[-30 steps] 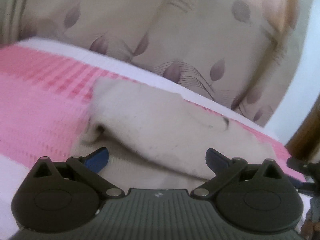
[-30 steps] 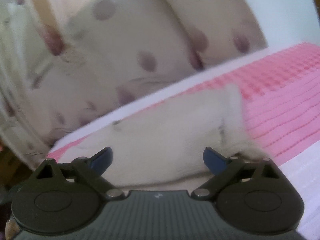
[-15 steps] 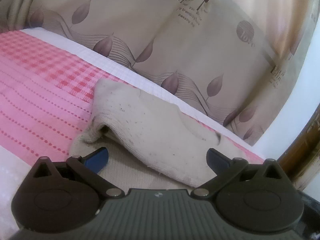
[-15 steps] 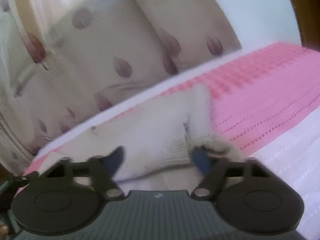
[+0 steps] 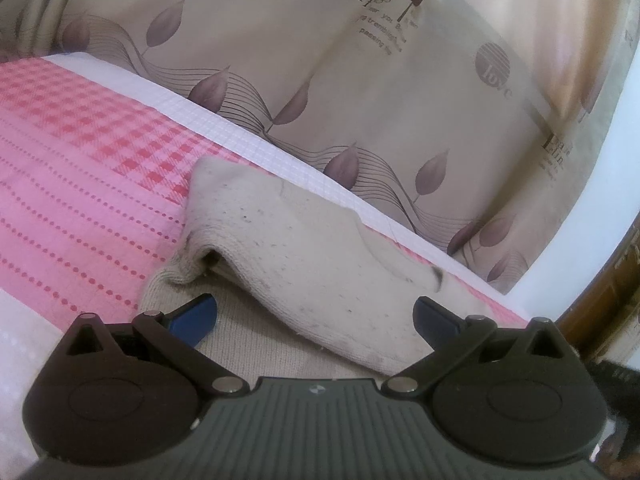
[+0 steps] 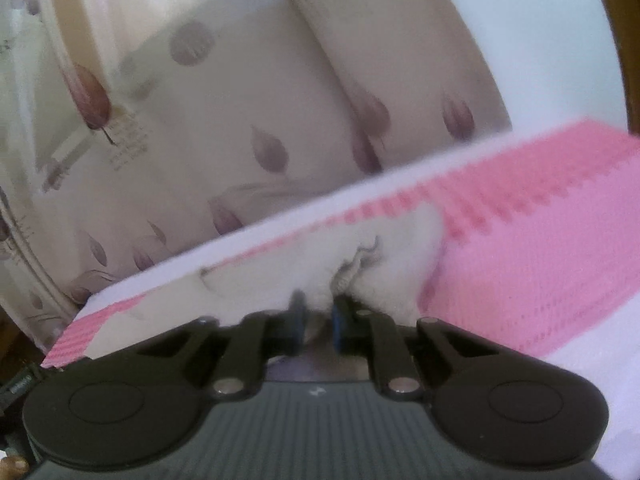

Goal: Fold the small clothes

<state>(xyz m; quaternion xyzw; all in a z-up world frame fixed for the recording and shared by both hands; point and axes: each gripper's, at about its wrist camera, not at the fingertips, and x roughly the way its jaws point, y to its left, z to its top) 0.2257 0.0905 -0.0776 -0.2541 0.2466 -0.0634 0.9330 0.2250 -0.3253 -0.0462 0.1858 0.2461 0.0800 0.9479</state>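
right gripper [image 6: 318, 316], lower centre of its frame: fingers nearly together, pinching a bunched edge of the cloth [image 6: 384, 280]. left gripper [image 5: 316, 316], lower centre: fingers wide apart, holding nothing, resting over the cloth [image 5: 304, 248]. cloth: cream knit, partly folded, lying on the pink checked bedspread [image 5: 80, 168]. curtain [image 5: 360, 80], leaf-printed, fills the upper frame.

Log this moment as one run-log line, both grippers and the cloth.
left gripper: open, over cloth | right gripper: shut on cloth | cream knit cloth: partly folded on pink bedspread
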